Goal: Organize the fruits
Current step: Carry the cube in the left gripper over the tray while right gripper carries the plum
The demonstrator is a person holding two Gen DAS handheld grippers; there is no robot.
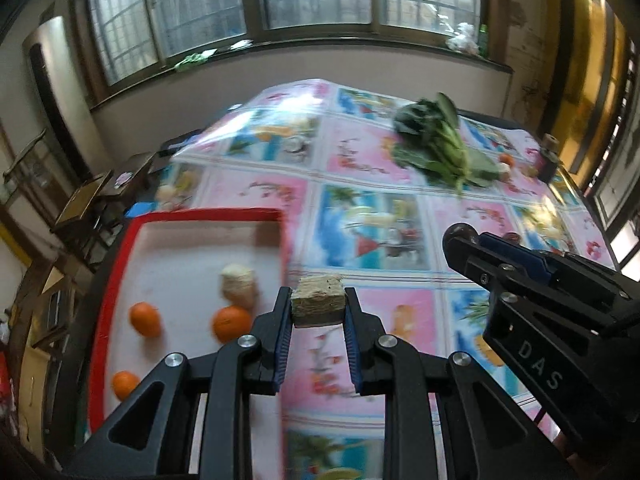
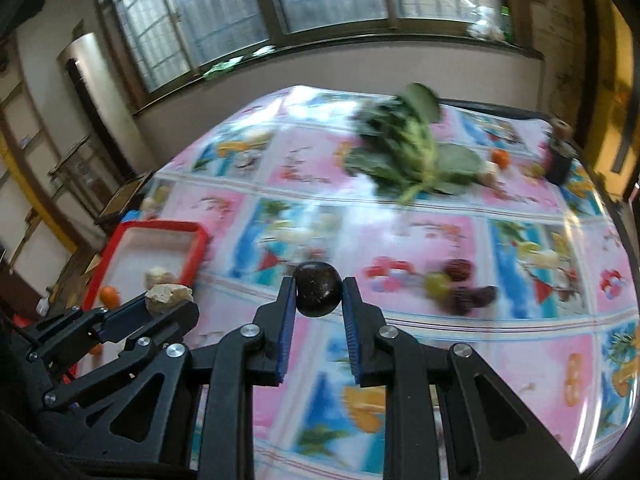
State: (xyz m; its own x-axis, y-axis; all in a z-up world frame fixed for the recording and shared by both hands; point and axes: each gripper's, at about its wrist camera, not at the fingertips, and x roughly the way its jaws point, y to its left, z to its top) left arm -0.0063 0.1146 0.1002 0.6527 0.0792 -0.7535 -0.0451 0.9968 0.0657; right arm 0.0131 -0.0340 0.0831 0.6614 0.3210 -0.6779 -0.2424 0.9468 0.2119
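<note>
My left gripper (image 1: 318,292) is shut on a tan, rough-cut chunk (image 1: 318,306), held above the tablecloth just right of a red-rimmed white tray (image 1: 200,214). In the tray lie three oranges (image 1: 146,319) and a pale lumpy piece (image 1: 239,284). My right gripper (image 2: 318,282) is shut on a dark, round, glossy fruit (image 2: 318,298) above the table. The right wrist view shows the left gripper (image 2: 168,300) with its chunk at lower left, next to the tray (image 2: 160,225). A cluster of small dark red and green fruits (image 2: 460,284) lies on the cloth to the right.
A bunch of leafy greens (image 2: 408,148) lies at the far side of the table, with a small orange (image 2: 500,158) and a dark bottle (image 2: 560,156) beyond it at the right. The colourful tablecloth (image 2: 400,240) covers the table. Windows and a wall stand behind.
</note>
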